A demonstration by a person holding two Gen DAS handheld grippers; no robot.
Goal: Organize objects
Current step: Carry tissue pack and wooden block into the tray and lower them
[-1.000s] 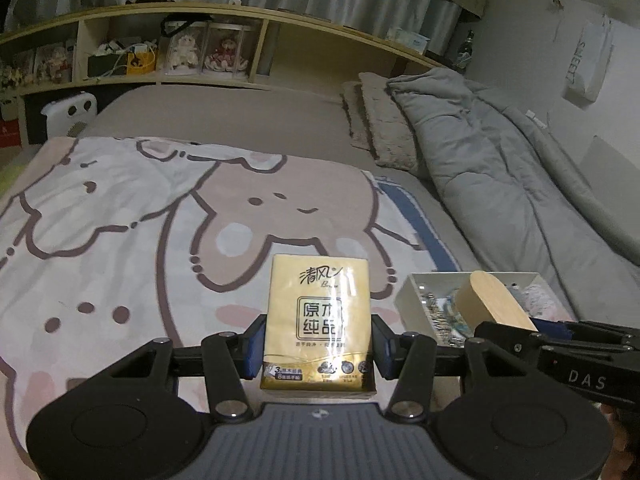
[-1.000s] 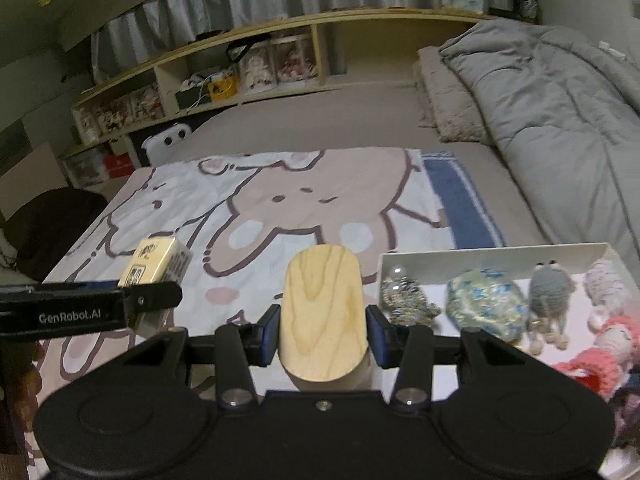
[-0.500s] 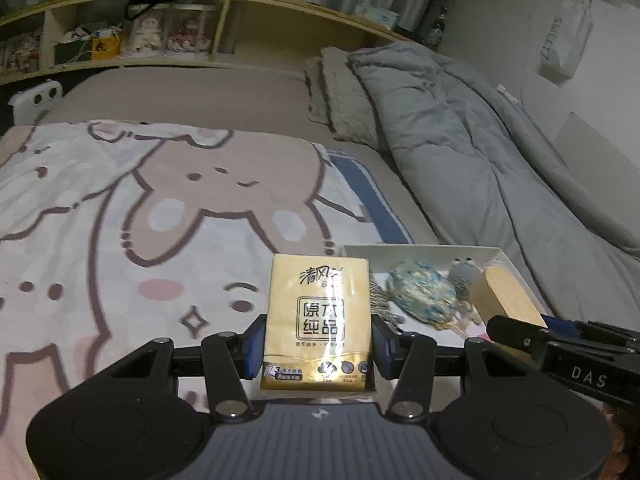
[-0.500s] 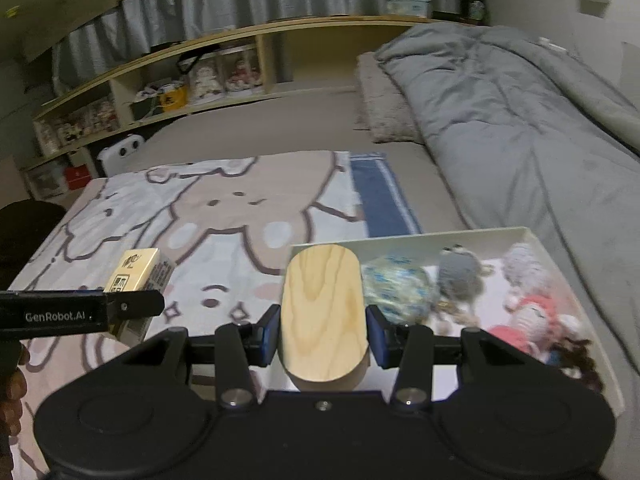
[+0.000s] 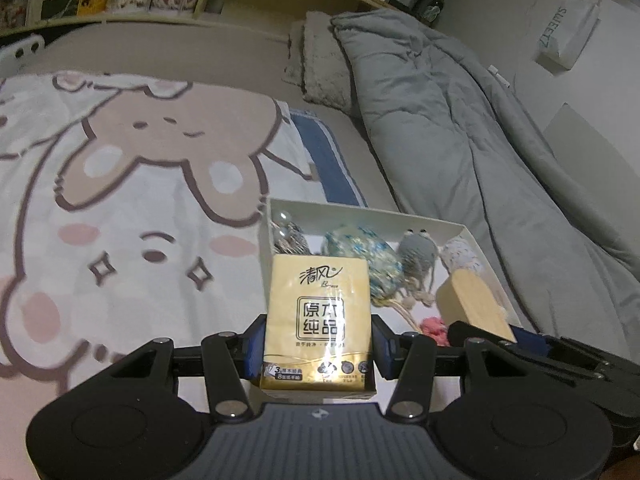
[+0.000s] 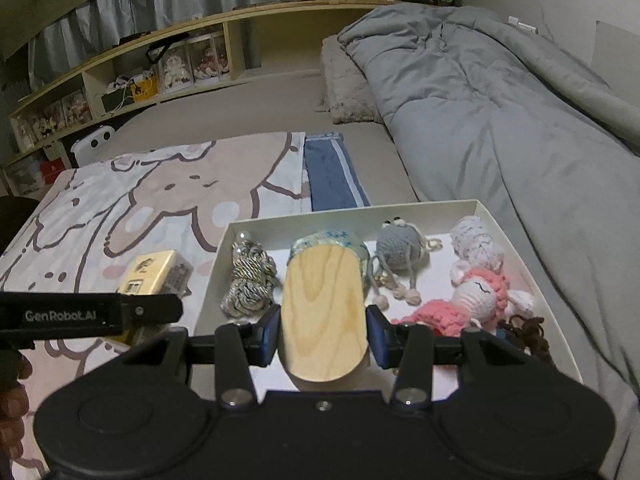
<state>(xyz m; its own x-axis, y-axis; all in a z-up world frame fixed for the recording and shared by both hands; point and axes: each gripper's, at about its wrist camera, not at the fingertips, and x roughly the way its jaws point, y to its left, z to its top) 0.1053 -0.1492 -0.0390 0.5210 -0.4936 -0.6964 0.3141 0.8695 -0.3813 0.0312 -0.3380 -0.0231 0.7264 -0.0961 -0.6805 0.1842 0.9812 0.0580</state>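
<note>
Right gripper (image 6: 323, 334) grips wooden block (image 6: 323, 312).

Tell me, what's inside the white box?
The box holds a silver twisted thing, a grey knitted creature, a white yarn toy and a pink doll. A wooden block hides most of a blue bundle.

In the left wrist view the tissue pack (image 5: 318, 320) sits at lower centre between the fingers of the left gripper (image 5: 318, 350), in front of the near left corner of the box (image 5: 360, 210), which lies at centre right on the cartoon blanket (image 5: 120, 200). The wooden block (image 5: 472, 306) is at the box's right side. In the right wrist view the block stands at lower centre in the right gripper (image 6: 324, 338), over the box, with the knitted toys (image 6: 400, 252) behind and right of it. The quilt (image 6: 500, 100) fills the upper right; shelves (image 6: 160, 68) run along the top left.
</note>
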